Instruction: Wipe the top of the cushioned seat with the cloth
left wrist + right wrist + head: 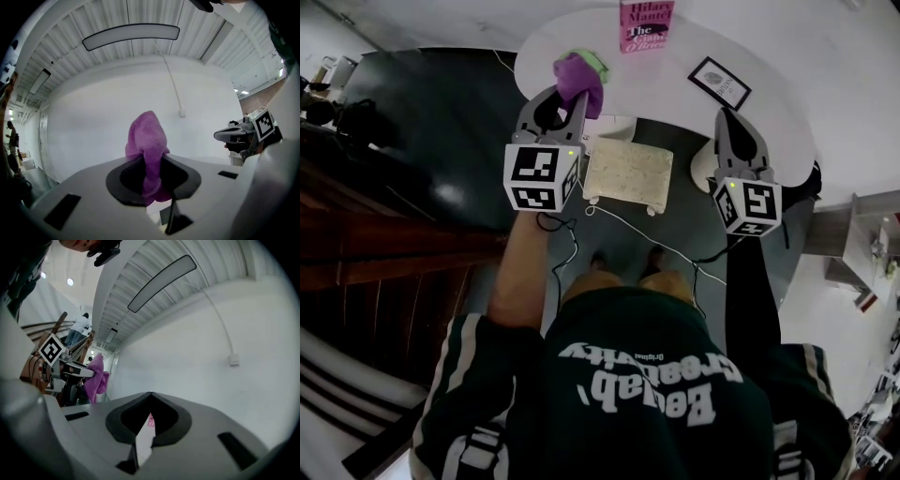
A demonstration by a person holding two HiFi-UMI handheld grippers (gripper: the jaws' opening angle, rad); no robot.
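Head view: the left gripper (567,94) is clenched on the purple cloth (579,80) over the desk's (675,84) near edge, well above the cushioned seat (628,171) on the floor. Left gripper view: just a narrow fold is pinched, so dragging might pull it free. Right gripper view: the right gripper (149,397) is closed and empty.

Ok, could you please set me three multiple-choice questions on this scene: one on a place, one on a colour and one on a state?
1. Where does the book lie?
A. on the white table
B. on the cushioned seat
C. on the floor

2. What colour is the cloth?
A. yellow
B. purple
C. black

3. How is the left gripper?
A. open and empty
B. shut on the cloth
C. shut on the book

Answers:
1. A: the head view shows the book flat on the tabletop.
2. B: the cloth is purple in every view.
3. B: its jaws pinch the cloth between them.
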